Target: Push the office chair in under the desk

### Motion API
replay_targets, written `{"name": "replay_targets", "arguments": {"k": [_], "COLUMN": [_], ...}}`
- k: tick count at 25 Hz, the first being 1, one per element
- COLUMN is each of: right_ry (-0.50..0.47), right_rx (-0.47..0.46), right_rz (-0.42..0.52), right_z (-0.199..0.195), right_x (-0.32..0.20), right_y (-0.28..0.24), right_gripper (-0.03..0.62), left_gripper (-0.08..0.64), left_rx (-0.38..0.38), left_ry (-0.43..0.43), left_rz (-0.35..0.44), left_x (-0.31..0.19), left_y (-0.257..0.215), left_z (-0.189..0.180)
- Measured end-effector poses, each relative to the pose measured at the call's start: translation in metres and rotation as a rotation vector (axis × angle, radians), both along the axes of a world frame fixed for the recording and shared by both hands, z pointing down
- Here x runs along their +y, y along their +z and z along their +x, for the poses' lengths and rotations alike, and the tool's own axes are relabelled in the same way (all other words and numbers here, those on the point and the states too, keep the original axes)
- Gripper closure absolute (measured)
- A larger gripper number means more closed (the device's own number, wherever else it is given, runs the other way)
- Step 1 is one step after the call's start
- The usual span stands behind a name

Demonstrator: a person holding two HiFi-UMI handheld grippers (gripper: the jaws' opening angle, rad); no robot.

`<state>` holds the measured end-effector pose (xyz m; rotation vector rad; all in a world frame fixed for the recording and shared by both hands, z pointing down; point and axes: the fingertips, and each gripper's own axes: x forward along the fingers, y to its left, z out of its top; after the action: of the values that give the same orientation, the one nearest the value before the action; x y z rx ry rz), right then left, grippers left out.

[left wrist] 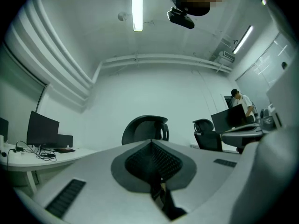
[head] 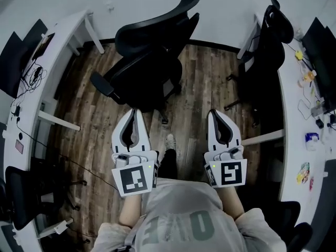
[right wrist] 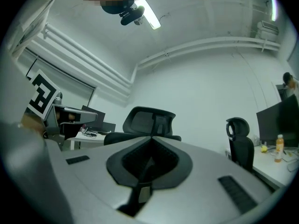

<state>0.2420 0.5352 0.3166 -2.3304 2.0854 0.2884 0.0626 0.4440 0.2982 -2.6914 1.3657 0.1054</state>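
Note:
A black office chair (head: 149,51) stands on the wood floor out from the white desk (head: 60,41) at the left, its backrest toward the far wall. The chair's headrest shows beyond the jaws in the left gripper view (left wrist: 145,127) and in the right gripper view (right wrist: 149,120). My left gripper (head: 134,113) is shut and empty, its tips just short of the chair's seat. My right gripper (head: 215,113) is also shut with nothing in it, to the right of the chair and apart from it.
A second black chair (head: 268,41) is tucked at the right-hand desk (head: 299,114), which carries bottles and small items. The left desk holds a monitor (left wrist: 42,130) and cables. A person (left wrist: 243,104) stands at a far desk. My foot (head: 169,140) is on the floor between the grippers.

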Motion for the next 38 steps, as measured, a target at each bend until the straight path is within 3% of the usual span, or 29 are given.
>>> {"name": "replay_targets", "arguments": {"k": [6,10,14,18,22,27,34,38], "right_ry": [-0.023,-0.047,-0.114,-0.231,-0.348,-0.445,-0.513,-0.556], "right_rx": [0.013,0.01,-0.004,0.007,0.037,-0.014,-0.011,0.051], "right_rz": [0.059,0.064,0.034,0.066,0.03,0.009,-0.008,0.02], "right_z": [0.049,0.065,0.077,0.08,0.076,0.079,0.077,0.081], "right_x": [-0.125,-0.192,-0.231,-0.243,-0.245,-0.251,-0.253,-0.254], "right_y": [-0.04,-0.047,-0.039,-0.04,-0.039,-0.039,-0.037,-0.04], "right_gripper": [0.572,0.572,0.572,0.572,0.572,0.572,0.572,0.572], "left_gripper": [0.545,0.545,0.545,0.545,0.545,0.545,0.545,0.545], "left_rx": [0.011,0.022,0.009,0.015,0.04,0.018,-0.004,-0.013], "left_ry": [-0.019,-0.006,-0.063,-0.151,-0.221,-0.32,-0.359,-0.352], "left_rz": [0.02,-0.051,-0.105,-0.123,-0.12,-0.15,-0.127,-0.138], "left_x": [-0.091,-0.127,-0.152,-0.166,-0.172,-0.18,-0.183,-0.179], "left_y": [-0.03,-0.016,-0.003,0.002,0.001,0.014,0.009,0.011], "left_z": [0.031,0.051,0.057,0.055,0.054,0.055,0.059,0.065]}}
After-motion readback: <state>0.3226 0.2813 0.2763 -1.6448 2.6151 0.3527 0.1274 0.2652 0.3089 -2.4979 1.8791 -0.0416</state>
